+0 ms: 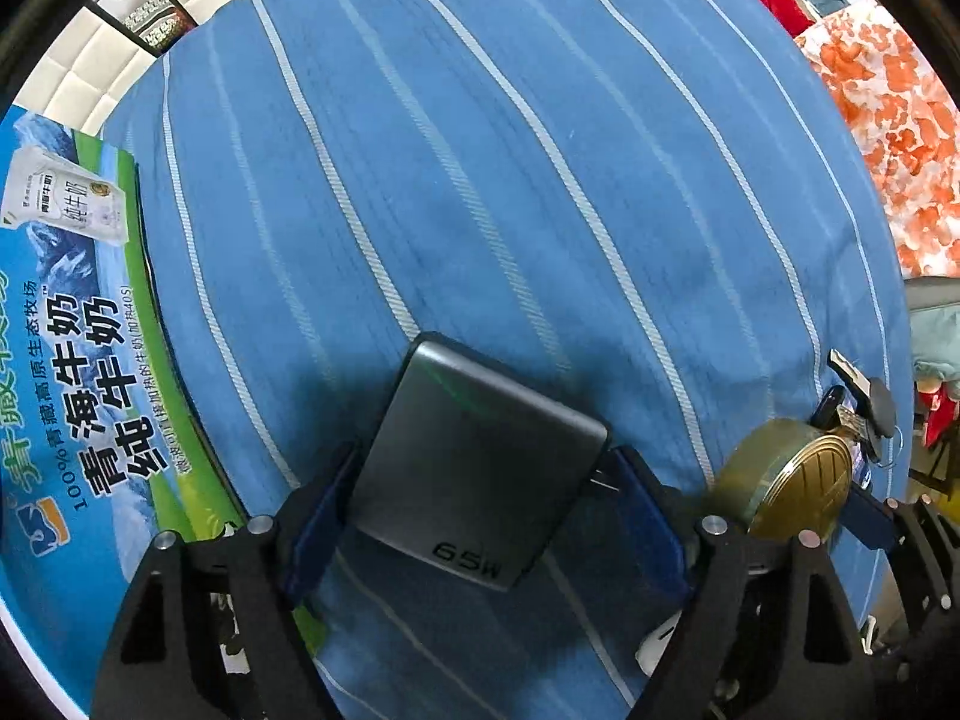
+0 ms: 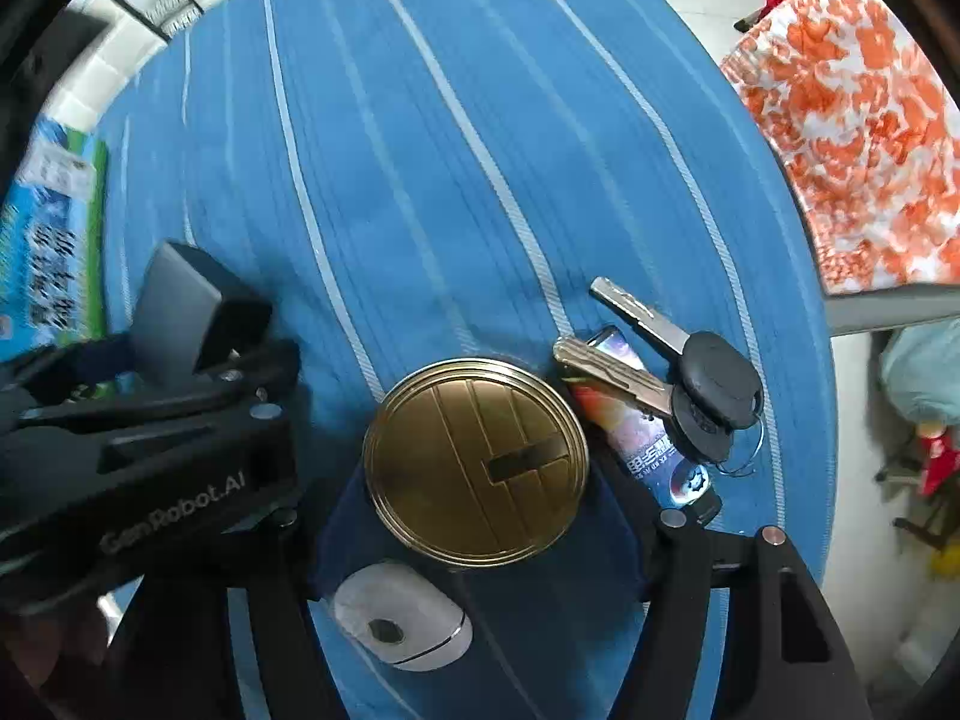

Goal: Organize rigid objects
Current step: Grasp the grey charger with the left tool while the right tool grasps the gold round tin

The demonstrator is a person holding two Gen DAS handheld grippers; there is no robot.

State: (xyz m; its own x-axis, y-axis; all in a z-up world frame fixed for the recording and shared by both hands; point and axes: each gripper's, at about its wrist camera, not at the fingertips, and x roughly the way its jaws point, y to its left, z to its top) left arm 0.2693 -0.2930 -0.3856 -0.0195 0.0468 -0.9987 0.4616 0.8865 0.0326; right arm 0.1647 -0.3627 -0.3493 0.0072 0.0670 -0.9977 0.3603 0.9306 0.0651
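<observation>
My left gripper (image 1: pixel 480 492) points down, clasping grey rectangular charger block (image 1: pixel 480 456); right gripper (image 2: pixel 480 516) down, pads flanking round gold metal tin (image 2: pixel 475 461), contact unclear.

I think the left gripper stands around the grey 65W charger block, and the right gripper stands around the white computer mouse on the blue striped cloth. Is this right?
Not quite. The left gripper does stand around the grey 65W charger block, but the right gripper stands around the round gold metal tin, not the white mouse, which lies just beside the tin. The right wrist view shows this.
</observation>
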